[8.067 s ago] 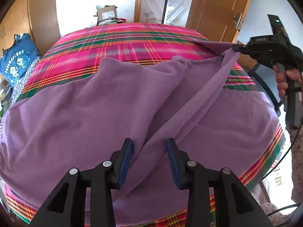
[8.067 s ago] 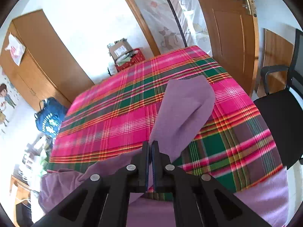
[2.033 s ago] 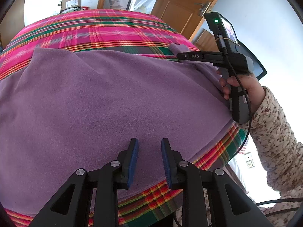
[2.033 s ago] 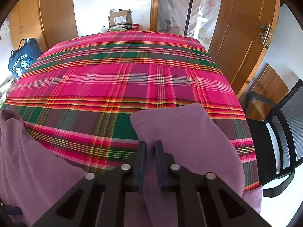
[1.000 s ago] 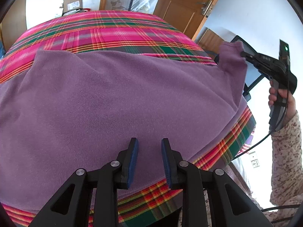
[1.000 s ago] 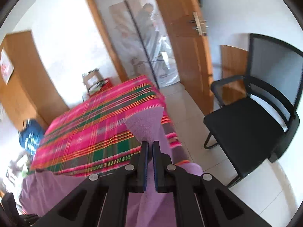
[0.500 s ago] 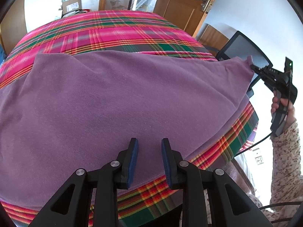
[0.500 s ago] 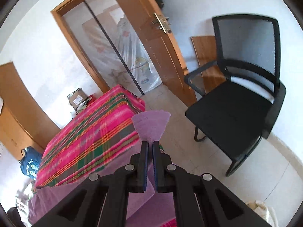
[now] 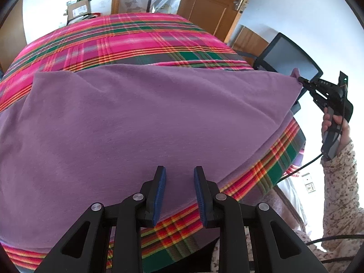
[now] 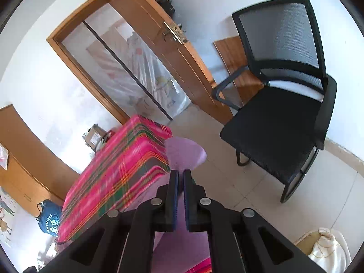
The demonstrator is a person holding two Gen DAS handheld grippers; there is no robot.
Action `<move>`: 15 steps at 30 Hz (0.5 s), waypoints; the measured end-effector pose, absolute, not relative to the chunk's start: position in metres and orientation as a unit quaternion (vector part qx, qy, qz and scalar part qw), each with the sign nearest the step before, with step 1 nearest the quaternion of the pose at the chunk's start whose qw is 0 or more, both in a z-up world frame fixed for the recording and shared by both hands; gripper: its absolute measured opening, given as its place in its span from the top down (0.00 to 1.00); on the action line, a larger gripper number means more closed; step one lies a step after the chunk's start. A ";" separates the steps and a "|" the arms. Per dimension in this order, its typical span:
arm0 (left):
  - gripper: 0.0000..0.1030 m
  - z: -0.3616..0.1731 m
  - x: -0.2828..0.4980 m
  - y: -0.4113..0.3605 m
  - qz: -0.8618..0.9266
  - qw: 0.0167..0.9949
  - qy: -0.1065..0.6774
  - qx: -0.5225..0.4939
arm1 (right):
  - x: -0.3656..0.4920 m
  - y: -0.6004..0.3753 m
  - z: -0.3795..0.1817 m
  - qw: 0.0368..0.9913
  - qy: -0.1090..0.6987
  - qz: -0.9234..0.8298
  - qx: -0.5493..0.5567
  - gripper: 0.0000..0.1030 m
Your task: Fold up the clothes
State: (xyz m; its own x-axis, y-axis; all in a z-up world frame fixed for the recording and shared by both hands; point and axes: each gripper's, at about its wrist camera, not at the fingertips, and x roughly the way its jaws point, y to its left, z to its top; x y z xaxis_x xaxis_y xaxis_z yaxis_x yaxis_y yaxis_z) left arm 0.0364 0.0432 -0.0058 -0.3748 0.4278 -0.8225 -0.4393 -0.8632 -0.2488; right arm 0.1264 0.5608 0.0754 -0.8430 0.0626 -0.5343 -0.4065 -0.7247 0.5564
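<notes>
**A:** Purple fleece garment (image 9: pixel 141 118) question: who's actually got hold of it?

**B:** Right gripper (image 10: pixel 179 173) does. Its jaws are clamped on one corner, with a little fan of purple poking out past the tips. In the left view you can see that same corner pulled out taut past the edge of the bed, off toward the black office chair (image 10: pixel 279 118).

**A:** And the left gripper (image 9: pixel 179 173)?

**B:** Holding nothing. Its blue-padded fingers (image 9: pixel 159 191) stand parted over the near edge of the cloth, with fabric showing between them, but the pads aren't pinching it. Can't tell if the tips touch the surface.

**A:** Where's the rest of the thing lying?

**B:** Spread flat across the near half of the plaid bedspread (image 9: pixel 127 38), pink, green and orange. A strip of plaid shows below the near hem too. The person's right hand (image 9: pixel 336 129), in a floral sleeve (image 9: pixel 341 182), grips the handle out to the side. Wooden door (image 10: pixel 159 34) beyond.
</notes>
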 end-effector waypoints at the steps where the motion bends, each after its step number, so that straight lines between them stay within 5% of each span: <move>1: 0.74 -0.005 0.037 0.045 0.828 0.265 0.006 -0.493 | 0.128 0.560 0.079 0.130 0.345 0.897 -0.244 0.96; 15: 0.74 -0.002 0.043 0.071 0.816 0.298 0.055 -0.491 | 0.146 0.569 0.044 0.163 0.371 0.872 -0.273 0.96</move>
